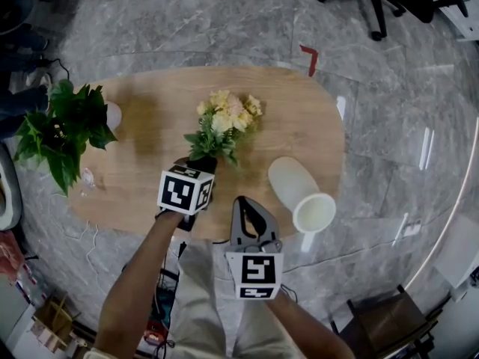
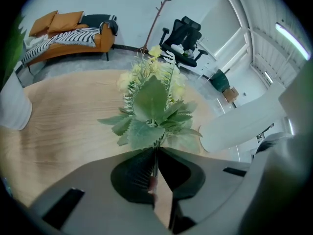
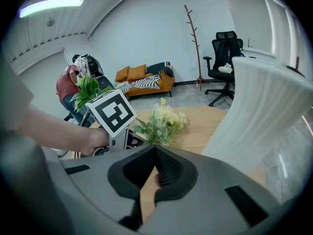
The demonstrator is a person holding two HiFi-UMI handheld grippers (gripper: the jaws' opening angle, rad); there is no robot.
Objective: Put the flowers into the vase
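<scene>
Flowers: pale yellow bouquet with green leaves (image 1: 223,122), mid oval wooden table (image 1: 142,182), stems hidden.
Left gripper (image 2: 155,155): clamped on bouquet stem.
Right gripper (image 3: 155,153): closed, empty.
Vase: tall white ribbed vase (image 1: 301,195), table's right end.

Flowers (image 1: 224,122): stems hidden under left gripper (image 1: 199,163); vase (image 3: 264,114) cut by edge.

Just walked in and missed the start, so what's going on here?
A person holds tongs in each hand. The left tongs are shut on the stems of the flowers, over the wooden table. The right tongs are shut and empty, near the white vase. The flowers aren't in it yet.
</scene>
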